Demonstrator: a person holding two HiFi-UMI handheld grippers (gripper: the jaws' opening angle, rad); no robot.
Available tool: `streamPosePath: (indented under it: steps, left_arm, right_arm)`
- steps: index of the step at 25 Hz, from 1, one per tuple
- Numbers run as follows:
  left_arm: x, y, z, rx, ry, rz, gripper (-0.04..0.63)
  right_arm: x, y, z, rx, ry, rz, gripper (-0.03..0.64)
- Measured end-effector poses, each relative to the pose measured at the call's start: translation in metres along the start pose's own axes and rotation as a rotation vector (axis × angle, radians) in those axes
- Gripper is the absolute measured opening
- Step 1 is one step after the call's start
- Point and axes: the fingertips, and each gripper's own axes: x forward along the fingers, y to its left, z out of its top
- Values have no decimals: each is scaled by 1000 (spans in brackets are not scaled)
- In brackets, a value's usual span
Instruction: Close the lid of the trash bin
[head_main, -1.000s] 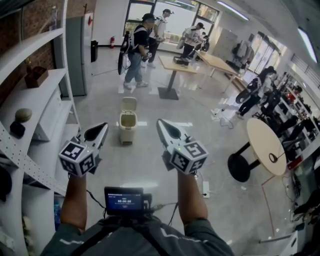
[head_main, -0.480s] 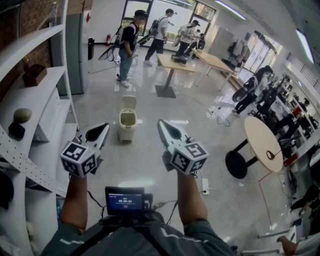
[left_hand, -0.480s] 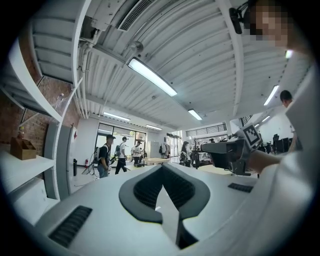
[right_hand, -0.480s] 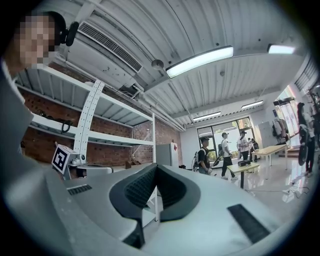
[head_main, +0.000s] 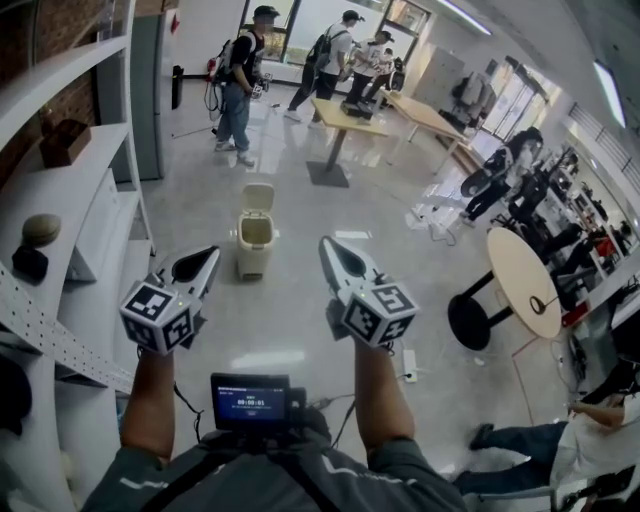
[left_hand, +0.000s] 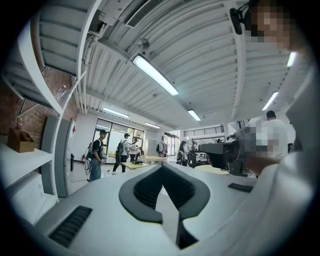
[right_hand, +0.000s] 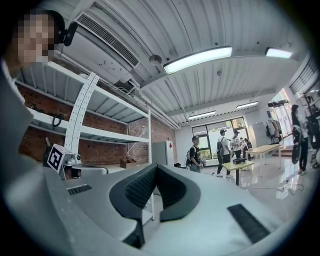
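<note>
Beige trash bin on floor, lid raised upright.

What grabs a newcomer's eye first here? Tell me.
The left gripper and right gripper, both shut and empty, fill the head view's foreground. Ahead, between them, stands the small beige trash bin, its lid up. People gather near a table behind it.

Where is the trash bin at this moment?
In the head view the trash bin stands on the floor left of centre, lid up, ahead of the left gripper and right of the white shelving.
</note>
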Motion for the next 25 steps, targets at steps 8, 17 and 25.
streamPosePath:
  steps: [8,17,25]
  left_arm:
    - [28,25,-9,-7,26,34,5]
    - [107,58,0,8,35,94,3]
    - [191,65,15,39,28,101,5]
  right_arm:
    - [36,-23,-9,38,-6,49,8]
    - [88,-98,1,50,-20,81,8]
    - [125,-160,10,33,-30,130,8]
